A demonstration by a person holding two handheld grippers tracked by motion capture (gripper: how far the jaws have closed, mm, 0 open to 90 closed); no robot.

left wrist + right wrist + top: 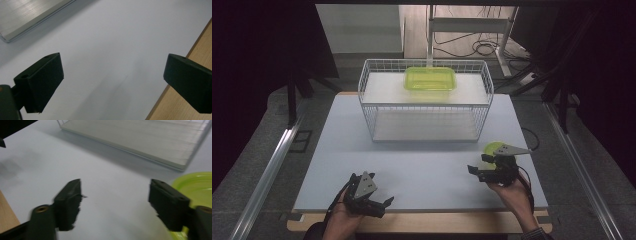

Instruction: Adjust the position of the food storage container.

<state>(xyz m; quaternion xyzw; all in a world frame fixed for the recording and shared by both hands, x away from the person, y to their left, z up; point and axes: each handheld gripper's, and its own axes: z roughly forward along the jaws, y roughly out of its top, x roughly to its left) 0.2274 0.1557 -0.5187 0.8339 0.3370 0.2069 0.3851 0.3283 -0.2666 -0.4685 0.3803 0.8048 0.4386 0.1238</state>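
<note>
Thing: green plastic plate (493, 148), on the table (422, 170) at 4 o'clock, just beside the right hand-held gripper (479, 171).
Handling: likely light, stiff, slick; take the raised rim.
Right hand-held gripper: jaws apart, nothing between.
Left hand-held gripper (384, 202): wide open, empty.
Behind: wire basket (424, 100) at 12 o'clock.

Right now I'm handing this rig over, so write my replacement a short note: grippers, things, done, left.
Left gripper: open, holding nothing, low over the near left of the table.
Right gripper: open, nothing between the jaws, beside the green plate at the table's right.
Green tub: on the upper shelf of the wire rack.
Done: tub is on the rack.
Left: plate is not gripped yet; probably it goes to the rack too.
</note>
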